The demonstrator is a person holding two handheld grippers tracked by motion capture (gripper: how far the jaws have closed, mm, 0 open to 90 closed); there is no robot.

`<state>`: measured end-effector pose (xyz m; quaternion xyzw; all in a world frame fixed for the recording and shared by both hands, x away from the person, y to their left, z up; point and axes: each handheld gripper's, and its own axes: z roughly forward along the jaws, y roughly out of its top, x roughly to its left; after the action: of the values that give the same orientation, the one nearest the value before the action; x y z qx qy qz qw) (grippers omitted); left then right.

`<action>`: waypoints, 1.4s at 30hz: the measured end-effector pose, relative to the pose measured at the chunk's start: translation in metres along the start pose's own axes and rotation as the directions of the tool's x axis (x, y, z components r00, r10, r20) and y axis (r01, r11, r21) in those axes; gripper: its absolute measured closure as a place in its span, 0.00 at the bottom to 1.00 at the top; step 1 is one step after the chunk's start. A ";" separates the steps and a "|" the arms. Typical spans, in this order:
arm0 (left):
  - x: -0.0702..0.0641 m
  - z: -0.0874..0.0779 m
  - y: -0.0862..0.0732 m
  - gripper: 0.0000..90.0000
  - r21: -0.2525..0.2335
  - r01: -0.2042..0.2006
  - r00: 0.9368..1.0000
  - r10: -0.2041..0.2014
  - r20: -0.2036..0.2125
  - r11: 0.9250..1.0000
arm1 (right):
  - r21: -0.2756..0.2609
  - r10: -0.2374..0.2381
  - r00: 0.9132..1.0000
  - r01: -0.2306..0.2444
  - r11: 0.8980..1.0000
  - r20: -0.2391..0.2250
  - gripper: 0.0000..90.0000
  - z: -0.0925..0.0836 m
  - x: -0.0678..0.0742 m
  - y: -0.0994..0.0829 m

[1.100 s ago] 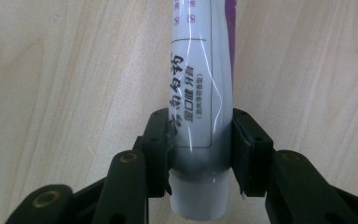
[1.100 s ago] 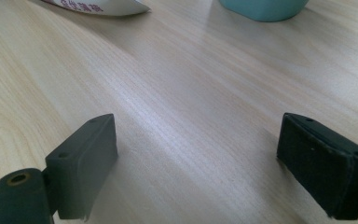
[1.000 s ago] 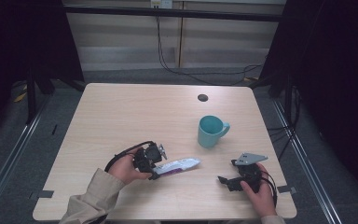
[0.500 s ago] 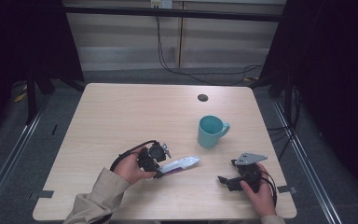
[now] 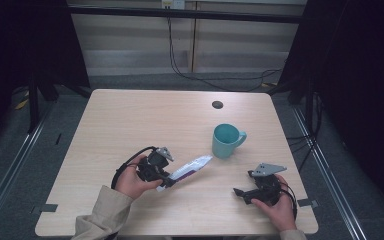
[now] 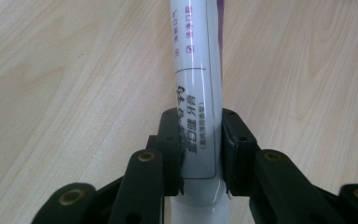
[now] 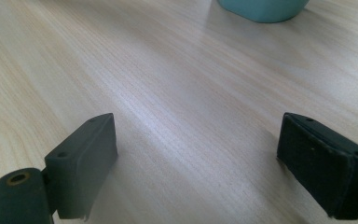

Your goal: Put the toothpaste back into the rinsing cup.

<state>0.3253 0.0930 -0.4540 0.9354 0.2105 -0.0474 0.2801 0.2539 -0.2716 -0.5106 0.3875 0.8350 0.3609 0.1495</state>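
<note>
A pale wooden table (image 5: 130, 120) is set on a grey floor before a light panelled wall, with dark curtains at either side and black cables trailing down behind; a small dark round hole (image 5: 217, 104) is seen near the table's far edge; a teal mug (image 5: 226, 140) is stood right of centre, its handle turned to the right. The left gripper (image 5: 164, 177) is held in the person's left hand (image 5: 130, 179) near the front edge, and its jaws are pressed against the sides of a white and purple tube (image 5: 190, 167); in the left gripper view the tube (image 6: 198, 93), printed with small characters, is pinched between the two black pads and stretches away over the wood. The tube is pointed toward the mug, its far end just short of it. The right gripper (image 5: 245, 192) is held in the right hand (image 5: 279, 210) at the front right; its jaws are spread wide over bare wood, with nothing between them.
</note>
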 end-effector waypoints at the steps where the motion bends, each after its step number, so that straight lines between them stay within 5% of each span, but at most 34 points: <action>1: -0.001 -0.001 0.000 0.80 -0.005 0.000 1.000 0.000 -0.005 1.000 | 0.000 0.000 1.000 0.000 1.000 0.000 0.13 0.000 0.000 0.000; 11: -0.004 -0.010 0.003 0.81 -0.087 0.038 0.999 -0.039 -0.015 0.996 | 0.024 0.060 0.997 -0.061 0.998 0.038 0.20 0.004 0.002 0.010; 19: -0.006 -0.015 0.005 0.81 -0.158 0.071 0.997 -0.075 -0.020 0.985 | -0.087 0.130 0.987 -0.139 0.987 -0.094 0.24 0.000 0.008 0.027; 26: -0.009 -0.019 0.004 0.81 -0.208 0.085 0.996 -0.091 -0.018 0.974 | -0.124 0.097 0.979 -0.120 0.985 -0.177 0.27 0.006 0.022 0.046; 42: -0.015 -0.018 0.007 0.81 -0.273 0.114 0.992 -0.122 -0.012 0.955 | -0.164 0.080 0.959 -0.128 0.978 -0.272 0.28 0.007 0.035 0.085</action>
<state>0.3142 0.0919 -0.4325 0.8745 0.2746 -0.0213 0.3992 0.2808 -0.2043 -0.4536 0.3644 0.7899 0.4905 0.0520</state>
